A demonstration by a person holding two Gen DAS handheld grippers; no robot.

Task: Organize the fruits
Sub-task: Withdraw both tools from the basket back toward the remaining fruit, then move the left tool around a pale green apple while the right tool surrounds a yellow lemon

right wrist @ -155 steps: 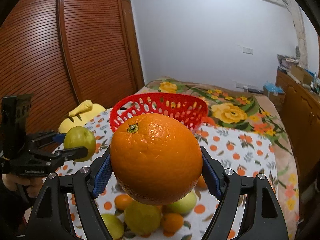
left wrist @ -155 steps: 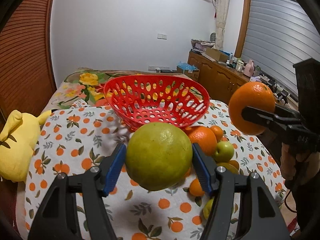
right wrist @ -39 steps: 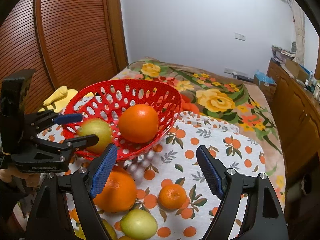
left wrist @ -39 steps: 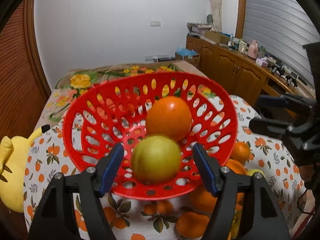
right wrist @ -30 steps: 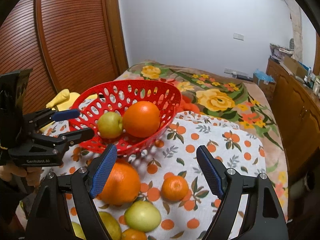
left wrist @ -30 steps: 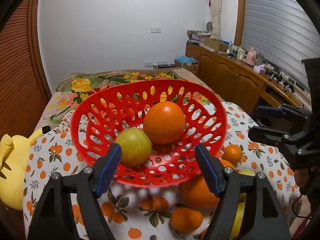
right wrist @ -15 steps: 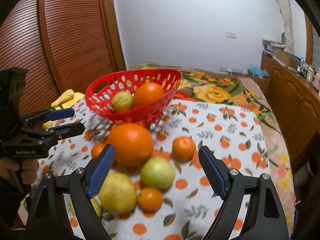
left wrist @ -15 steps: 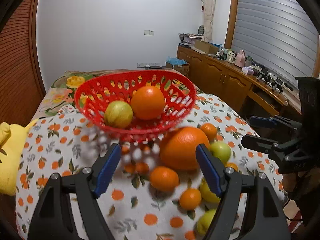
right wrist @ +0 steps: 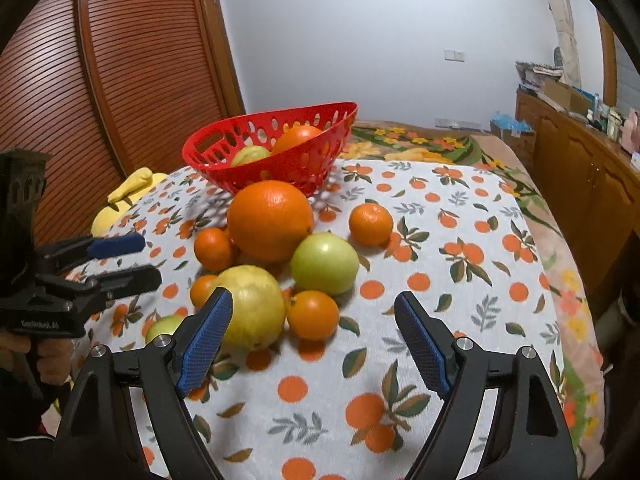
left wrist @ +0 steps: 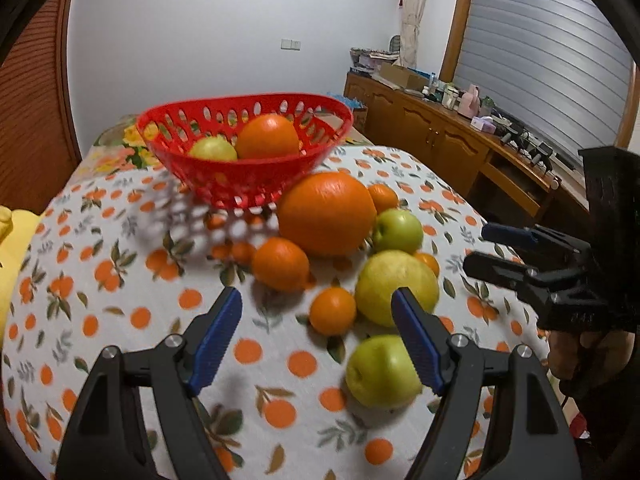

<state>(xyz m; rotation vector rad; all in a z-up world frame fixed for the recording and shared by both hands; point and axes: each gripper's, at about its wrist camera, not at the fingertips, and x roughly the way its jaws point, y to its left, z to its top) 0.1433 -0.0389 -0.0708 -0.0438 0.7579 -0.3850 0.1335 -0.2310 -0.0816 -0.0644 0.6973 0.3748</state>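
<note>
Both claws hover empty over a white cloth printed with oranges (right wrist: 460,216). The left claw (left wrist: 316,326) stands wide, a small tangerine (left wrist: 333,310) just ahead between its blue pads and a green apple (left wrist: 380,372) at its right finger. The right claw (right wrist: 313,330), whose jaws have just been closing slightly, gapes too, with a yellow-green round fruit (right wrist: 252,308) at its left finger. Beyond both sits a red perforated plastic basket (left wrist: 240,176) holding a large orange (left wrist: 267,137) and a pale green fruit (left wrist: 213,149).
</note>
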